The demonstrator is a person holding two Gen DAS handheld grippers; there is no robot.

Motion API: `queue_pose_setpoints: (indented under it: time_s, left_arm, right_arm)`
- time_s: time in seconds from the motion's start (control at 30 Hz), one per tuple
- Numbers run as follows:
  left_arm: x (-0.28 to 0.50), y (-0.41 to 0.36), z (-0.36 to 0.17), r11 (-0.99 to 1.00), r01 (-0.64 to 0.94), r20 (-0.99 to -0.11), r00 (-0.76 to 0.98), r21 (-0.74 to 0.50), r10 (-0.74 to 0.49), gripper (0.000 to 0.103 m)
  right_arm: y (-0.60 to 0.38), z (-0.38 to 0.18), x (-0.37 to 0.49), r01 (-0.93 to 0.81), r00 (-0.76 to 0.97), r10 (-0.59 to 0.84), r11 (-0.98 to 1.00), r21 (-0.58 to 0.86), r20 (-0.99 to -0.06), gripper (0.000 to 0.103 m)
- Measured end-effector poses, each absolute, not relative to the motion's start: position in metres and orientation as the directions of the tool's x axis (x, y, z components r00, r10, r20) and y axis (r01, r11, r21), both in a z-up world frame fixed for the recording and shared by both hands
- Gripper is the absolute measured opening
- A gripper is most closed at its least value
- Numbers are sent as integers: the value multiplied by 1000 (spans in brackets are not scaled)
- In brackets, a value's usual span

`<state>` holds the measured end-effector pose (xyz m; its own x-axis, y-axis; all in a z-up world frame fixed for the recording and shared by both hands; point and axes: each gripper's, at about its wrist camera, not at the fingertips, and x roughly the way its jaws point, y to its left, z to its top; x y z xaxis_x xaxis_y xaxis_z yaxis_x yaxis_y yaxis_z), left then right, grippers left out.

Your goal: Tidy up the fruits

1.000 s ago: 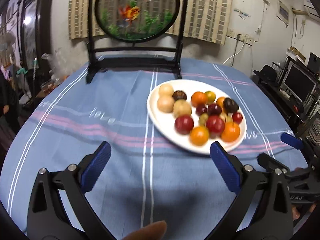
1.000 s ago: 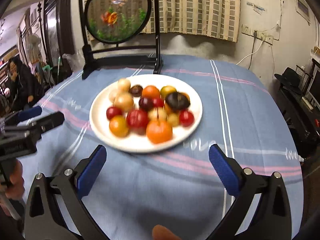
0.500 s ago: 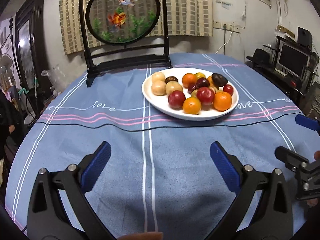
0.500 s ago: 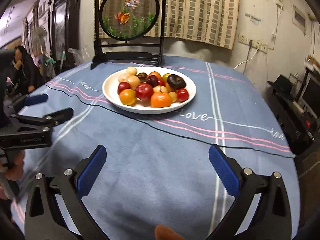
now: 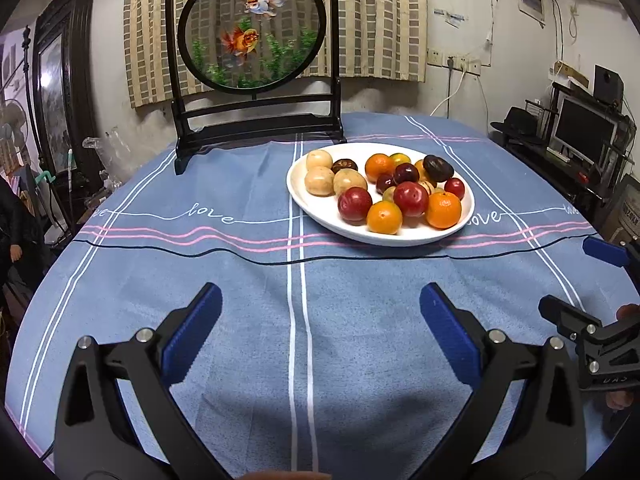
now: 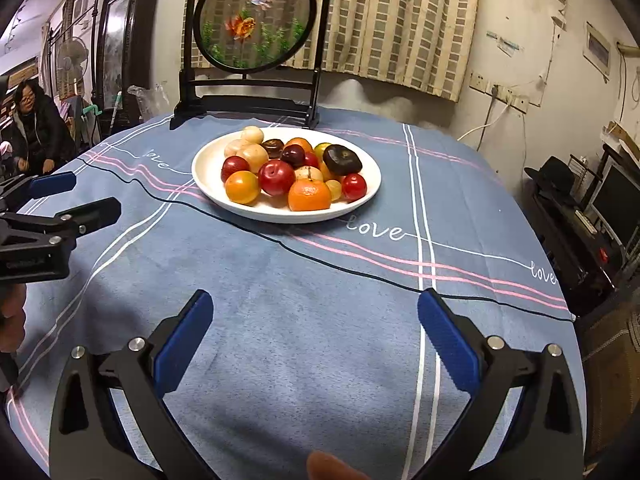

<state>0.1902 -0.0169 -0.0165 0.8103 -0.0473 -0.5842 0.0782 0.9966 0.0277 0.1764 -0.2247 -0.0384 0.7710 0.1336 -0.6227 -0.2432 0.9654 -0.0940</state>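
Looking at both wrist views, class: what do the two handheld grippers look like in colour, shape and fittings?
Both match. The left gripper and right gripper each have two black plastic arms with triangular cut-outs, splaying into a V. Ribbed blue pads line the inner finger faces. Silver screws dot the joints. Small pale lettering marks the left gripper's side, unreadable. No cables or sleeves show.

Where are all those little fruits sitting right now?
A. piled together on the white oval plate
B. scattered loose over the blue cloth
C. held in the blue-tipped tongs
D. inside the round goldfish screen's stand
A: the small red, orange, tan and dark fruits all lie heaped on the white oval plate, while the left tongs and right tongs both stand open and empty over the blue cloth.
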Motion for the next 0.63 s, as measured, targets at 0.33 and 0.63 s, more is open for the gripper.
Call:
queue_pose_setpoints:
  time_s: [0.33, 0.63]
  left_arm:
    - [188, -17, -16, 997, 58, -558, 830, 58, -16, 101]
    - [192, -13, -17, 998, 38, -570, 822, 41, -8, 101]
  right_arm:
    - [-227, -39, 177, -235, 772, 131, 968, -88, -622, 102]
    - [-228, -38, 177, -232, 772, 131, 969, -83, -622, 102]
